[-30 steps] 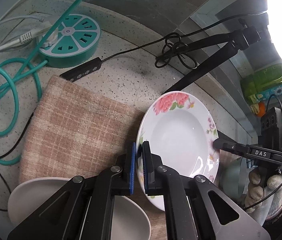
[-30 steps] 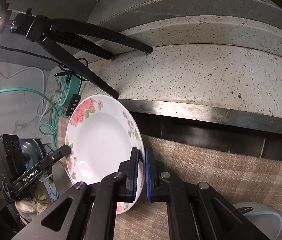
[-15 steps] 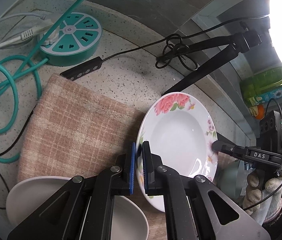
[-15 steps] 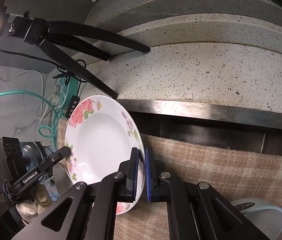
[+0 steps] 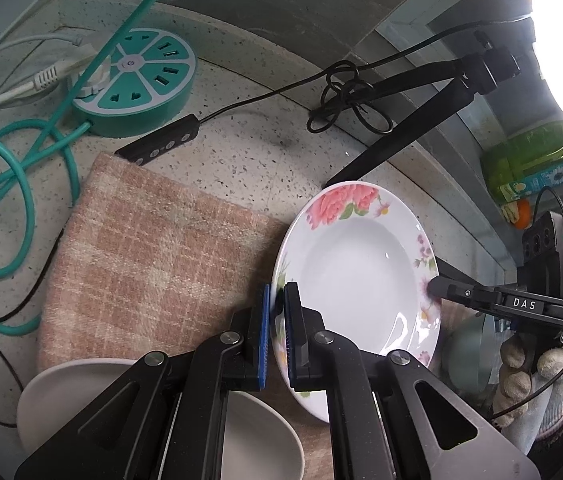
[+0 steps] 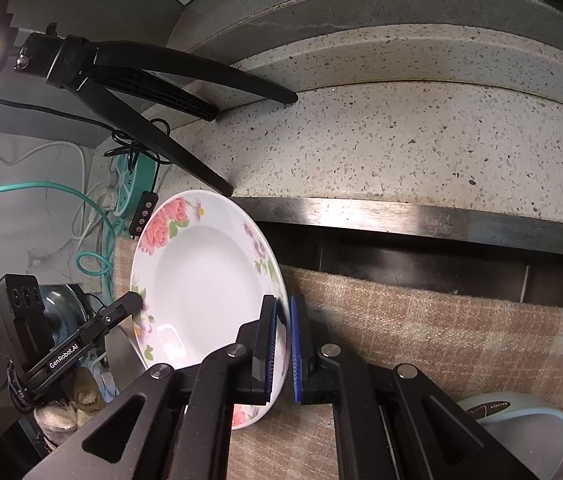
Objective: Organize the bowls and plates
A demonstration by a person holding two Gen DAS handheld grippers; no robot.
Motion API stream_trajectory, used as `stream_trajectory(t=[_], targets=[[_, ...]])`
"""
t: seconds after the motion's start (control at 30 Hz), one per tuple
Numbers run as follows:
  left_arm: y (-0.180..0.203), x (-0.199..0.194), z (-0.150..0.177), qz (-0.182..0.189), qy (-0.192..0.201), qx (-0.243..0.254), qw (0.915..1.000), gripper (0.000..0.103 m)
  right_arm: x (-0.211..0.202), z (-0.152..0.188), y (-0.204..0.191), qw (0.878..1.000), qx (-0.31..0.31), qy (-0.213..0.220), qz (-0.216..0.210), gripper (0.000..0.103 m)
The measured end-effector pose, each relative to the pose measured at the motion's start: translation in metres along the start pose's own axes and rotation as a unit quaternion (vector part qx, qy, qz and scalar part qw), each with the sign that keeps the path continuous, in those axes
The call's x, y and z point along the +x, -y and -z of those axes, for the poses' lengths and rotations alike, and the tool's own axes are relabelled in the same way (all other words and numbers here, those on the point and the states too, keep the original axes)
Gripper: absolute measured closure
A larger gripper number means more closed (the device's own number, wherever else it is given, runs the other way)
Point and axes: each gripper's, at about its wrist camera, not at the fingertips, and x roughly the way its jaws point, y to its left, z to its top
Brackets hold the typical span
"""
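Observation:
A white plate with pink flowers is held tilted above the plaid cloth, one gripper on each side of its rim. My left gripper is shut on its near rim. My right gripper is shut on the opposite rim of the same plate; it shows in the left wrist view at the plate's right edge. A plain beige bowl sits under the left gripper on the cloth. A pale blue-grey bowl sits at the lower right of the right wrist view.
A teal round power strip with teal cable and a black remote lie on the speckled counter. A black tripod with a ring light stands behind. A steel sink edge runs behind the cloth.
The plate, held by both grippers, has shifted slightly; both grips are unchanged.

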Motion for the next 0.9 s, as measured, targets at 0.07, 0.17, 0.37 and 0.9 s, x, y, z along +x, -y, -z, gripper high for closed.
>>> stream_trajectory(t=[0.07, 0.17, 0.37, 0.9], targets=[[-0.002, 0.000, 0.000, 0.004, -0.002, -0.004, 1.0000, 0.098, 0.000, -0.001, 0.000, 1.000, 0.001, -0.003, -0.003, 0.096], [-0.001, 0.001, -0.001, 0.004, -0.006, -0.001, 1.0000, 0.098, 0.000, -0.002, 0.000, 1.000, 0.001, -0.005, -0.003, 0.096], [-0.004, 0.001, -0.001, 0.009, -0.014, -0.004, 0.9999, 0.097, 0.001, -0.004, 0.003, 1.000, 0.005, -0.012, -0.011, 0.096], [0.007, -0.008, 0.001, 0.002, -0.004, 0.006, 1.0000, 0.097, -0.001, 0.001, -0.001, 1.000, 0.006, -0.007, 0.001, 0.095]])
